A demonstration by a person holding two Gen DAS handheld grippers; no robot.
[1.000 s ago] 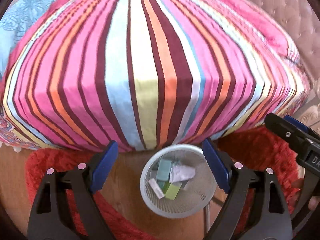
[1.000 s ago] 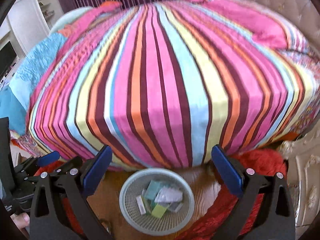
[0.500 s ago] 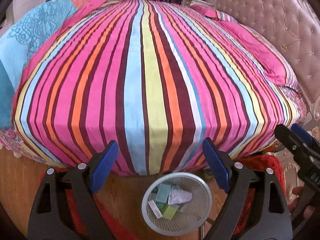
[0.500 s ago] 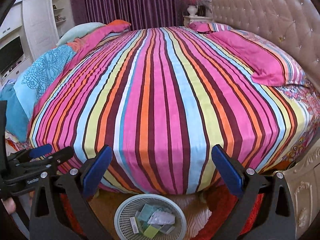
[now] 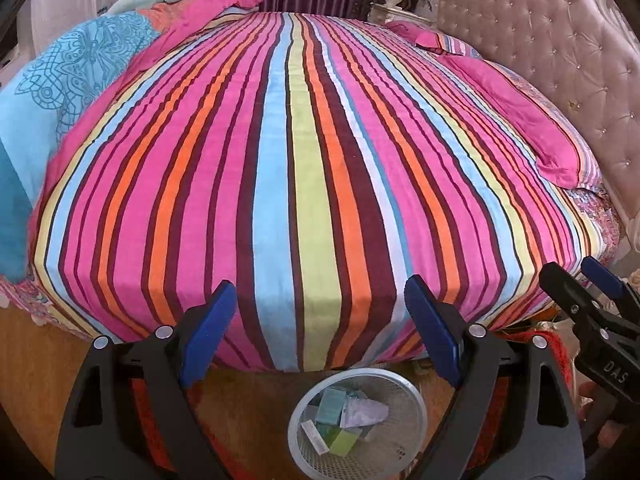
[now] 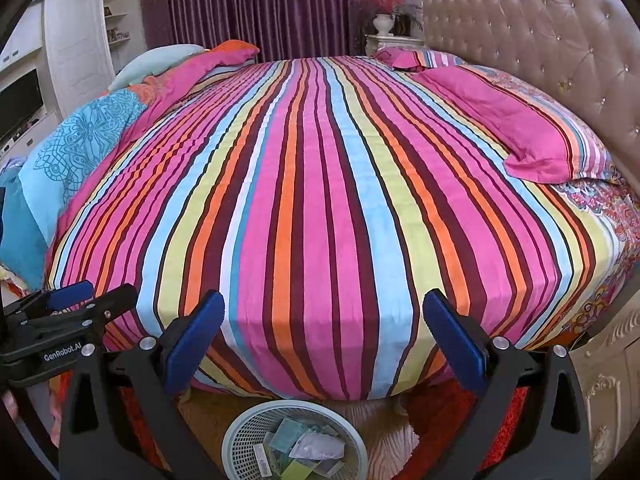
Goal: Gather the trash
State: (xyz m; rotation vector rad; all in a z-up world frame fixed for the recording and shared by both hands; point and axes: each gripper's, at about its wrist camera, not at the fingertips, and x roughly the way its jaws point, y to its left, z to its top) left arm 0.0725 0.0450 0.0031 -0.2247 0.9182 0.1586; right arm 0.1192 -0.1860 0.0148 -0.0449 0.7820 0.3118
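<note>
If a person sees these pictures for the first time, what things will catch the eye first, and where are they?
The striped bedspread fills most of both views, in pink, orange, blue and yellow stripes. On the floor at the foot of the bed stands a white mesh basket holding paper scraps and wrappers. Both the left gripper and the right gripper are open and hold nothing.

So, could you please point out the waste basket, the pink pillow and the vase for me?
waste basket (image 5: 416,404), left wrist view, on its right rim.
pink pillow (image 6: 516,128), right wrist view, middle of its top face.
vase (image 6: 383,24), right wrist view, on its white body.
</note>
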